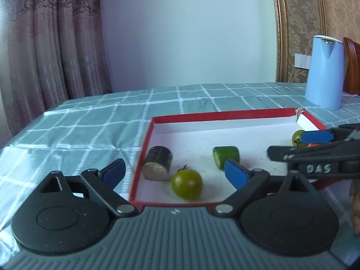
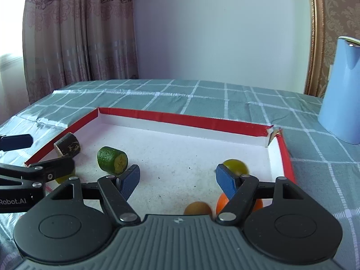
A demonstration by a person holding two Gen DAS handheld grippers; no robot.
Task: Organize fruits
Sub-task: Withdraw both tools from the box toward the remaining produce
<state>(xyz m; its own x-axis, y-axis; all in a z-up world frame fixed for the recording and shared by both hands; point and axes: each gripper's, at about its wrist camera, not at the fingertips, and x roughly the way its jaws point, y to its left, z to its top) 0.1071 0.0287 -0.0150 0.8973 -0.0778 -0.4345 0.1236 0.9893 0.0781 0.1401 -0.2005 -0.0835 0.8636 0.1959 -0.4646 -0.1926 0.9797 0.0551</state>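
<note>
L gripper (image 1: 174, 172) – my jaws wide apart, nothing pinched; green tomato (image 1: 186, 185) sits free on the tray floor just ahead of and between the blue pads, no contact. R gripper (image 2: 177, 178) also spread, nothing held; orange fruit (image 2: 222, 202) partly hidden behind its right finger, brownish round fruit (image 2: 197, 208) just beside that at the near edge. Red-rimmed tray (image 1: 225, 114) on checked tablecloth (image 1: 90, 121). Inside w/ white floor: dark cylinder piece (image 1: 158, 163) by the left wall, tilted; green cucumber chunk (image 1: 226, 156) mid-tray on its side; 2nd green tomato (image 2: 235, 166) near the right wall – beyond the R gripper's right pad. Blue kettle (image 1: 324, 72) stands outside the tray, far right.
</note>
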